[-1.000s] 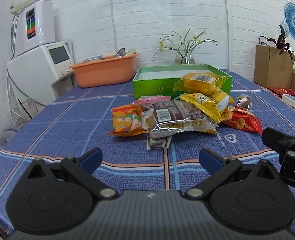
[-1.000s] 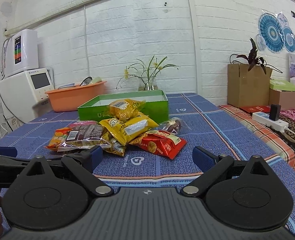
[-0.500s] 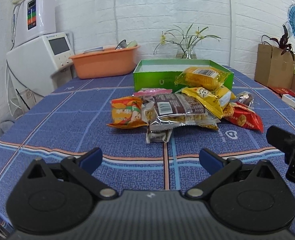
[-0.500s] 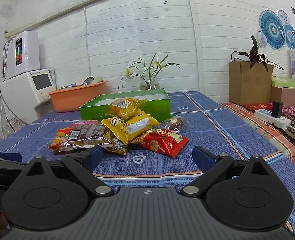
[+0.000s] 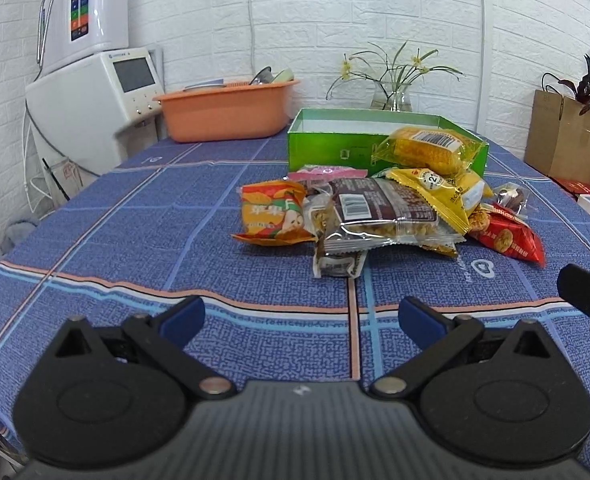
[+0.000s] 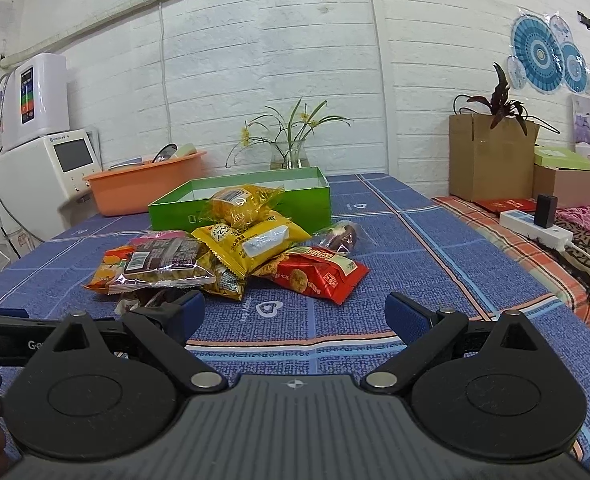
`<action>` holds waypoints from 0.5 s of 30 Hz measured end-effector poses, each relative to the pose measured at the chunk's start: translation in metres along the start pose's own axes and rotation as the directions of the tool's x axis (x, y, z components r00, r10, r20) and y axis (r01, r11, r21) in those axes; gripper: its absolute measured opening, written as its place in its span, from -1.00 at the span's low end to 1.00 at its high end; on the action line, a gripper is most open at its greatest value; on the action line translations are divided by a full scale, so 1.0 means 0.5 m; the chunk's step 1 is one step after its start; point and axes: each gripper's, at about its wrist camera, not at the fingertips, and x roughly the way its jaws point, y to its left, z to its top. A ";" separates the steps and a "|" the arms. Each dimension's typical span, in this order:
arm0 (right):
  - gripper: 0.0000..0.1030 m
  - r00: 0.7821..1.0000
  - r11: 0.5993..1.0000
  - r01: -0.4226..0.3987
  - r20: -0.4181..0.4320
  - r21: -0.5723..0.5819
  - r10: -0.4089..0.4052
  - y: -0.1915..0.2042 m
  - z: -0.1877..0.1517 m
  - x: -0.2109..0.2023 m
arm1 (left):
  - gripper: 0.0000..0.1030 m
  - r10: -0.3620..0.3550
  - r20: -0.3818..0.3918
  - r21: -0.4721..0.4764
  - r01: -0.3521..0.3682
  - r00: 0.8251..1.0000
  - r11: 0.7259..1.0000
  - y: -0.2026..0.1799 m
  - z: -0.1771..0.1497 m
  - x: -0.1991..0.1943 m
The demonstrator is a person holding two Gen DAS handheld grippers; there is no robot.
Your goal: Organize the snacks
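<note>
A pile of snack packets lies mid-table in front of an open green box (image 5: 335,148) (image 6: 295,200). In the pile are an orange packet (image 5: 273,216), a clear brown packet (image 5: 379,208) (image 6: 163,260), a yellow bag (image 5: 435,196) (image 6: 251,240), a red packet (image 5: 507,236) (image 6: 319,274) and a yellow corn-like packet (image 5: 427,148) (image 6: 241,202) leaning on the box. My left gripper (image 5: 301,318) hovers open near the table's front edge, short of the pile. Just as open is my right gripper (image 6: 295,308), with nothing between its fingers.
An orange basin (image 5: 227,112) and a white appliance (image 5: 91,112) stand at the back left, a glass vase of flowers (image 5: 393,92) behind the box. A cardboard box with a plant (image 6: 491,160) and a power strip (image 6: 535,228) sit on the right. The blue tablecloth (image 5: 155,220) covers the table.
Both grippers have drifted slightly forward toward the pile, so the snacks look a little nearer. Both stay open and the packets lie as before.
</note>
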 end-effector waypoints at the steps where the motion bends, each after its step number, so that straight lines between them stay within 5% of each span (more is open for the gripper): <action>1: 1.00 1.000 1.000 0.005 -0.002 0.000 -0.005 -0.001 0.000 0.001 | 0.99 -0.001 0.000 0.000 0.001 1.000 1.000 0.000 0.000 0.000; 15: 1.00 1.000 1.000 0.002 -0.011 0.023 -0.002 -0.002 -0.002 0.003 | 0.99 -0.003 -0.030 -0.025 0.002 1.000 1.000 0.006 -0.002 0.006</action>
